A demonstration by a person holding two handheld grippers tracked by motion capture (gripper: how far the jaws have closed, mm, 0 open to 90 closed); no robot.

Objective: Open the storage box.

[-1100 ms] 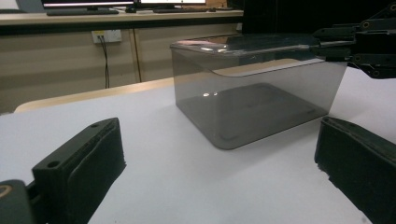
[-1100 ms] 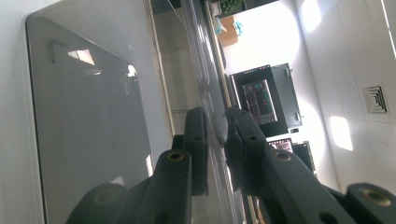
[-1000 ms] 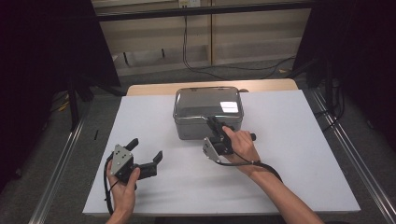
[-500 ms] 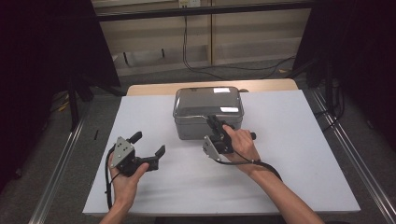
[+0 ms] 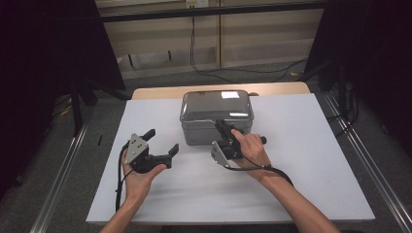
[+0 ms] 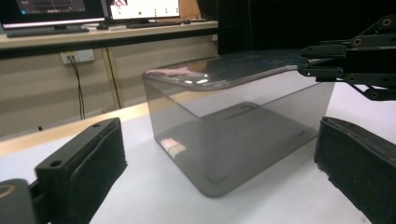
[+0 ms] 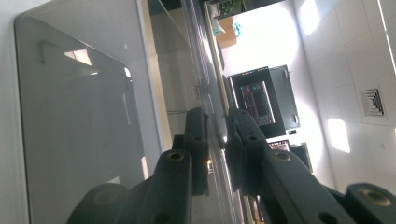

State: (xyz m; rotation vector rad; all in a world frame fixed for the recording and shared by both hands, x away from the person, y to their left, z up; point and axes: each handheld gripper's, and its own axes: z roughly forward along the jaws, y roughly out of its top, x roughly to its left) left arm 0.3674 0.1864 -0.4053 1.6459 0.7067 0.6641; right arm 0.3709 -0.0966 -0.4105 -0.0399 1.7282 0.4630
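Right tool clamped on the lid edge of a smoky plastic box; left tool wide open beside it.

At the centre of the frame, a translucent grey box (image 5: 216, 116) with rounded corners and a glossy flat lid (image 5: 216, 104) sat on the matte white surface (image 5: 301, 170). The right tool (image 5: 222, 127), black and hard-edged, had its jaws pinched onto the lid's thin front rim. The left tool (image 5: 162, 141), at lower left, stood with padded jaws spread wide, holding nothing, near the box without touching it.
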